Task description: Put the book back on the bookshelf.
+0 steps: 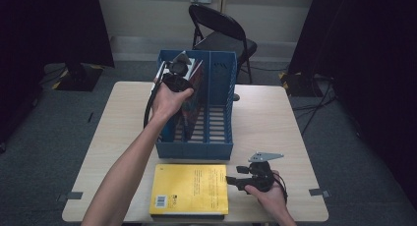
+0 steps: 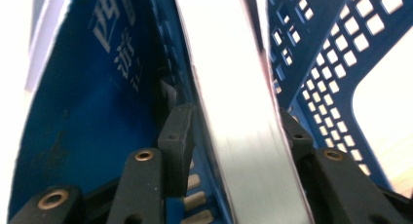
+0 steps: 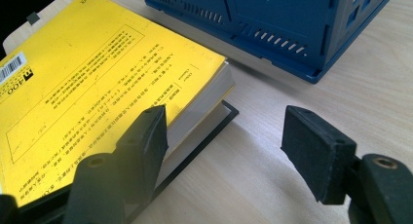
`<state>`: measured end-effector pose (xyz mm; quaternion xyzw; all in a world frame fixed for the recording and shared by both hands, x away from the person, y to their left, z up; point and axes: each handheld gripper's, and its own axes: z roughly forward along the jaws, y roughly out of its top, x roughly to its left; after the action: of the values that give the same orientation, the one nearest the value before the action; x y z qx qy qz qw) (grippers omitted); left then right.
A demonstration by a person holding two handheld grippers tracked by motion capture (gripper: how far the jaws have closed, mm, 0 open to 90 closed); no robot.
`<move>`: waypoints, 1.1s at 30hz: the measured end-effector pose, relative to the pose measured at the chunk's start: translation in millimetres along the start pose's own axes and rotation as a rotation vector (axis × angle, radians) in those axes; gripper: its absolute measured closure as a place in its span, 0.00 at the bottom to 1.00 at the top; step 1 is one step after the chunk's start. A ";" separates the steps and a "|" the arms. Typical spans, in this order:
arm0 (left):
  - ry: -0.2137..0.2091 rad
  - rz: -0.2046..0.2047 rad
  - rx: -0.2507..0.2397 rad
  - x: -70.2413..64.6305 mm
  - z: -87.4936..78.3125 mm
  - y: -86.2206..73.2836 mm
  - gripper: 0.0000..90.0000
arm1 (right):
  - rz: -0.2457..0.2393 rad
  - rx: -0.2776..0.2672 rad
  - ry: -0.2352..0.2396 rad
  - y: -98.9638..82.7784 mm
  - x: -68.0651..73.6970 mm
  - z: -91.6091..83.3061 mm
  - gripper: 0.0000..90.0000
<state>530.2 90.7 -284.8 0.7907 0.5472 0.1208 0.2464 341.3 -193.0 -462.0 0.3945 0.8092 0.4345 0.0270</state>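
Note:
A blue file rack [image 1: 219,137] stands in the middle of the table. My left gripper [image 1: 178,69] reaches down into its left compartment. In the left gripper view the pale page edge of an upright book [image 2: 234,78] runs between the jaws of the left gripper [image 2: 236,121], which stand slightly apart from it. A blue-covered book [image 2: 97,87] leans beside it. A yellow book [image 1: 189,189] lies flat on a black one at the table's front edge. My right gripper [image 1: 231,179] rests open at the yellow book's [image 3: 97,73] right edge; in the right gripper view the right gripper [image 3: 224,146] has bare table between its jaws.
The rack's right compartment [image 1: 216,115] holds nothing visible. A black folding chair [image 1: 223,34] stands behind the table. Bare tabletop [image 1: 275,123] lies right of the rack. Tape marks [image 1: 319,192] sit at the front corners.

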 end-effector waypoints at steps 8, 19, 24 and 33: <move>-0.031 0.047 -0.008 0.8 3.7 -10.1 0.58 | -0.001 0.002 -0.003 0.1 0.1 0.2 0.36; -0.042 0.131 -0.030 -2.5 -1.0 -23.7 0.59 | 0.000 0.002 -0.005 0.1 0.6 0.0 0.36; -0.078 0.150 -0.095 1.4 -5.0 -34.7 0.62 | 0.000 0.004 -0.006 0.0 0.5 0.3 0.36; -0.089 0.204 -0.130 -1.9 -11.7 -50.6 0.57 | -0.001 0.003 -0.009 -0.1 0.9 0.2 0.36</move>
<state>483.3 106.1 -301.1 0.8293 0.4434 0.1453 0.3075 340.7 -192.3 -462.0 0.3959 0.8100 0.4314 0.0303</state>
